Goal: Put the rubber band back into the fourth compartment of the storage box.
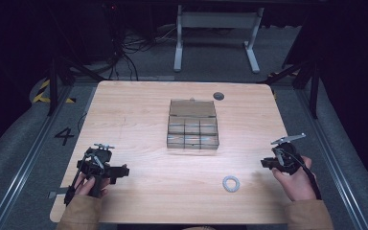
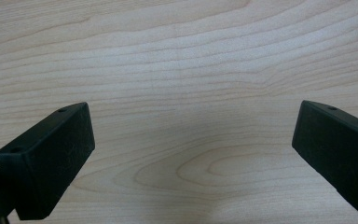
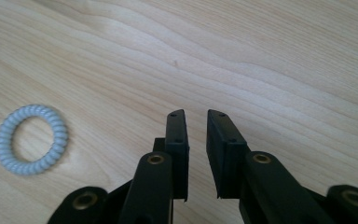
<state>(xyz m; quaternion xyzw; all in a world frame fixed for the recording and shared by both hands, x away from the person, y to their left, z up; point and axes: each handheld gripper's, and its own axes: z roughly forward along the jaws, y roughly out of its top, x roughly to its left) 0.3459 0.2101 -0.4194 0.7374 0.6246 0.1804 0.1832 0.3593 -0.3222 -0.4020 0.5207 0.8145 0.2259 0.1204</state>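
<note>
Sleeves and hands come in at the bottom of the high view, the left gripper (image 1: 106, 170) over the table (image 1: 139, 110) near its left front corner, the right gripper (image 1: 268, 163) near the right edge, and the white coil ring (image 1: 231, 183) lying flat between them, nearer the right one, in front of the clear box (image 1: 192, 125). Left gripper view: jaws spread wide over bare wood, nothing between them. Right gripper view: jaws nearly closed and empty, the ring (image 3: 31, 139) off to their left, apart from them
</note>
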